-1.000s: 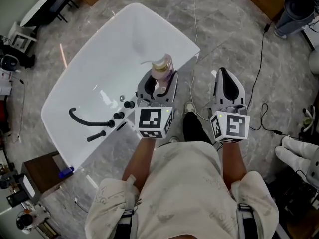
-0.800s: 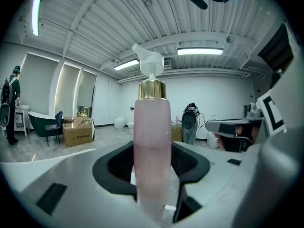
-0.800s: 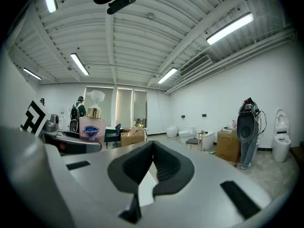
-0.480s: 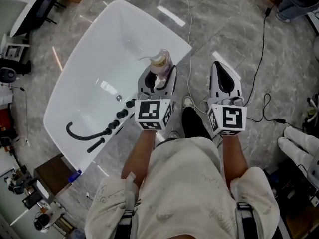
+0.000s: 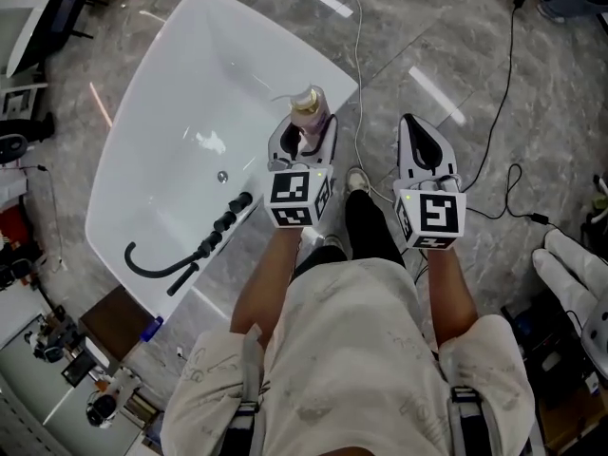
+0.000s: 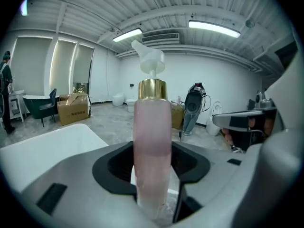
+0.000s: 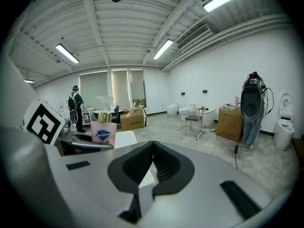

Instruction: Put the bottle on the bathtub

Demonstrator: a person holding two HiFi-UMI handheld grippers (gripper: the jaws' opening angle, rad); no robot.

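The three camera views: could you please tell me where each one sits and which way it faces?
Head view: on the person's head, looking steeply down at the bathtub; forearms, torso, left claw and right claw show.
Left gripper view: on the left claw, looking across the room along jaws gripping the bottle.
Right gripper view: on the right claw, facing the room along shut, empty jaws.
Shared: all three show the bottle.
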